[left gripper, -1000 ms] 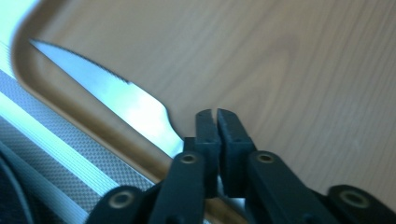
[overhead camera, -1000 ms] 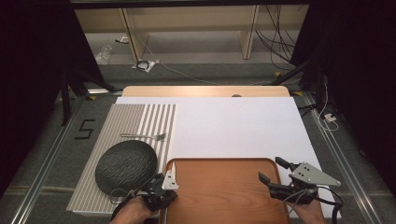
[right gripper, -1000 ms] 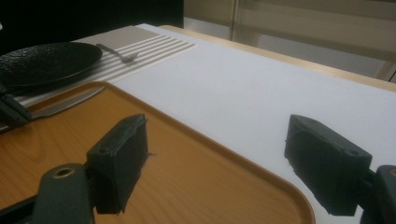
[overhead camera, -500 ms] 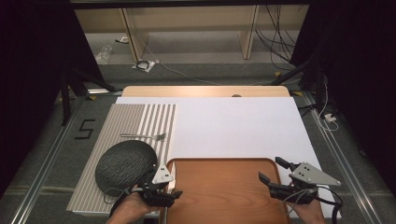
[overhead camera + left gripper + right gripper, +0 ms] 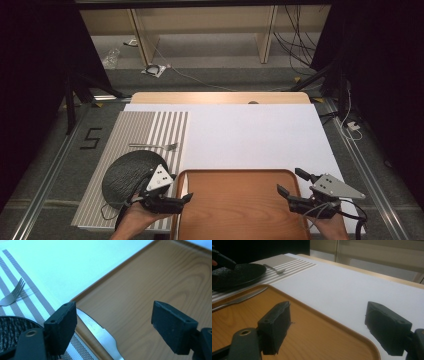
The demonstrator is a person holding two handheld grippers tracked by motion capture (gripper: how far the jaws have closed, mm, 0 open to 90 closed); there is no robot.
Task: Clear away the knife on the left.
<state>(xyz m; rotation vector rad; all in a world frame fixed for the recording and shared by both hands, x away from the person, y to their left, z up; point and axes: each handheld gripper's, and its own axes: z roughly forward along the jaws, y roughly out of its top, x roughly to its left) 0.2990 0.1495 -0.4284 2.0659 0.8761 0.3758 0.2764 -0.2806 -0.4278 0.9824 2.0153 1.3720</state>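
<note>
A: Brown wood, that is what the tray [image 5: 240, 210] looks like. It sits at 6 o'clock on the table, right in front of the person.

B: Where is the knife [image 5: 100, 332]?

A: It lies along the tray's left edge, at 9 o'clock of the tray. In the left gripper view its blade rests on the rim and its handle comes down toward the camera, low between the jaws. No pad touches it.

B: So what is the left gripper [image 5: 172, 200] doing?

A: It hangs over the tray's left edge, at about 7 o'clock on the table. Its jaws have just been opening and now stand wide apart. They have let go and nothing is pinched.

B: And the right gripper [image 5: 296, 189]?

A: It is at 5 o'clock, over the tray's right edge. Its 2 jaws are spread wide too, with just tray and white table cover [image 5: 250, 135] seen between them. It holds nothing.

B: What is next to the tray?

A: A striped mat [image 5: 150, 132] lies at 9 o'clock. A dark round plate [image 5: 125, 172] sits on it, just beside the left gripper. A fork [image 5: 155, 146] lies on the mat at 12 o'clock of the plate, close to it, prongs pointing to 3 o'clock.
</note>
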